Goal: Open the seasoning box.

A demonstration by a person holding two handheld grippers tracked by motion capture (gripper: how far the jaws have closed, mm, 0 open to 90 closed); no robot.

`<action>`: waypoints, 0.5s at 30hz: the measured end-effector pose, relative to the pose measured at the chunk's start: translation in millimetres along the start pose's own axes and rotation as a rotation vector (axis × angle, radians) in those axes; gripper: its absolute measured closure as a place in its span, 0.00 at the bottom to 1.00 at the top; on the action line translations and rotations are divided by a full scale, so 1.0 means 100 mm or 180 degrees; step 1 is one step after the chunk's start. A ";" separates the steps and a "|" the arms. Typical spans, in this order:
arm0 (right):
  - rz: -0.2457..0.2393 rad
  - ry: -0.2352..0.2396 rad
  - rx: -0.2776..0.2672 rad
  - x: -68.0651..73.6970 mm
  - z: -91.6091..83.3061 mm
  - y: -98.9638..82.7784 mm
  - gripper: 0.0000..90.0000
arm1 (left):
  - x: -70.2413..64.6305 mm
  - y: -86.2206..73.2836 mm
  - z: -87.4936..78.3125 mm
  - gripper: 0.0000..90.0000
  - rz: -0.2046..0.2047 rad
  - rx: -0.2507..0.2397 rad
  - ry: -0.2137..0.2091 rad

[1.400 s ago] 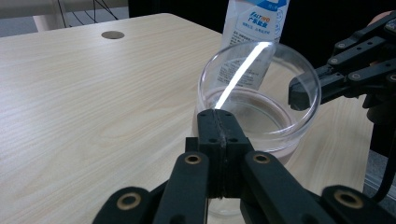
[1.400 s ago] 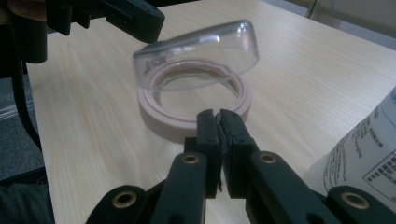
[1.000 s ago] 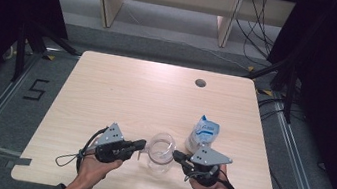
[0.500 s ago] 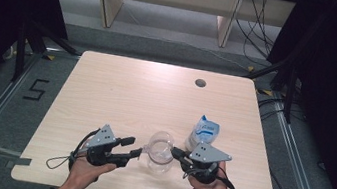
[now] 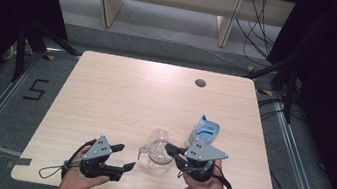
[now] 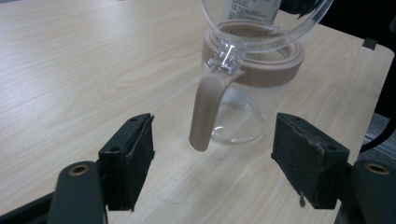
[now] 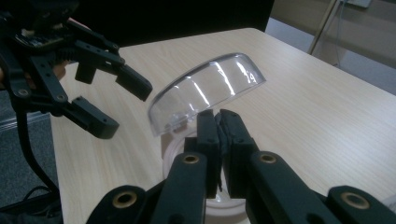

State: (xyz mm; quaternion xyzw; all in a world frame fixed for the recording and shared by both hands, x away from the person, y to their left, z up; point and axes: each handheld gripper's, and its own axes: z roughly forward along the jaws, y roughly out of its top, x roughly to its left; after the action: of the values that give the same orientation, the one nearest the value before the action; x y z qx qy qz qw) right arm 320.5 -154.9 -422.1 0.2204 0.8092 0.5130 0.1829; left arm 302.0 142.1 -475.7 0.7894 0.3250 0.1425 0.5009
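Observation:
A clear jug (image 5: 159, 158) with a beige rim band and beige handle (image 6: 208, 109) stands near the table's front edge. Its clear hinged lid (image 7: 210, 86) is tipped up and open. My right gripper (image 5: 168, 150) reaches in from the right, and its jaws (image 7: 218, 119) are pressed together at the jug's rim. My left gripper (image 5: 126, 156) sits just left of the jug; its jaws have just been opening. In the left gripper view its pads (image 6: 135, 154) stand wide on either side of the handle, short of it, and touch nothing.
A blue and white pouch (image 5: 206, 129) lies right behind my right gripper. The light wood table (image 5: 130, 99) has a round cable hole (image 5: 200, 83) at the back right. Shelving and cables stand on the floor beyond the far edge.
My left gripper has drawn back from the jug toward the left front and its jaws have spread apart. The lid now stands tipped up. The right gripper and jug have stayed put.

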 end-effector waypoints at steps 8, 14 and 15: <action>-0.0080 0.0061 -0.0033 0.05 0.03 0.08 0.97 | 0.00 -0.05 -0.05 0.31 0.0034 0.0017 0.0033; -0.0040 0.0047 -0.0068 0.11 0.05 0.12 0.96 | 0.03 -0.10 -0.07 0.30 -0.0053 -0.0013 0.0046; -0.0119 0.0086 -0.0059 0.10 0.06 0.14 0.96 | 0.04 -0.11 -0.07 0.30 -0.0039 0.0009 0.0054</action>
State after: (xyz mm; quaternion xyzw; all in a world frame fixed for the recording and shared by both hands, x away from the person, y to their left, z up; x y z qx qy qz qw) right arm 317.8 -139.8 -412.7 0.1967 0.8108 0.5198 0.1835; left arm 297.1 152.5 -482.3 0.7869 0.3343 0.1456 0.4978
